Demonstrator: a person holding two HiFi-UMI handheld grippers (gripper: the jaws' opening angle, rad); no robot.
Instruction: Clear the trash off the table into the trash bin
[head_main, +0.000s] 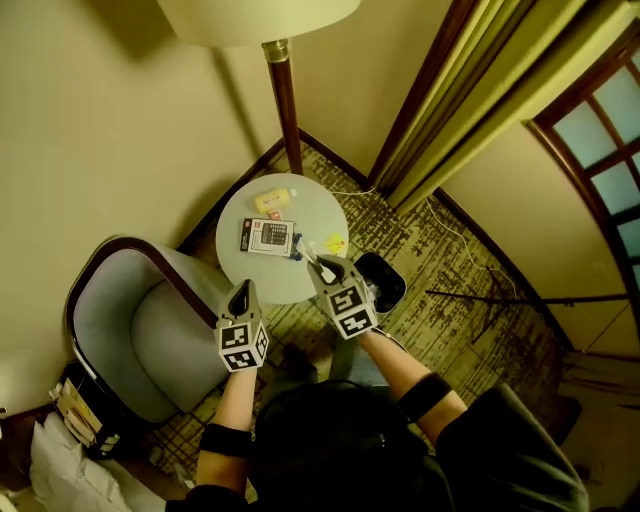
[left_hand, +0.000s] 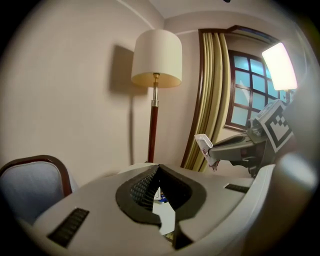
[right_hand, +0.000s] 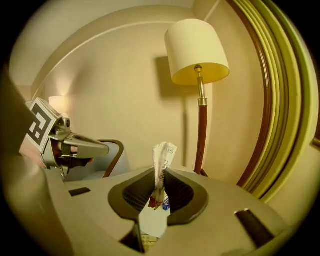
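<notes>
The right hand-held gripper pinches a thin crumpled wrapper above the desk edge, with the trash bin below on its right, so the wrapper may slip out before the bin, while the left hand-held gripper is closed and empty.

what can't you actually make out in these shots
- Black trash bin: head view, inside dark, partly behind the right gripper.
- Black-and-white flat packet on the round white table: head view, print too small.
- Crumpled white wrapper in the right jaws: right gripper view, print blurred.
- Cream lampshade: head view, cut off by the top edge.
</notes>
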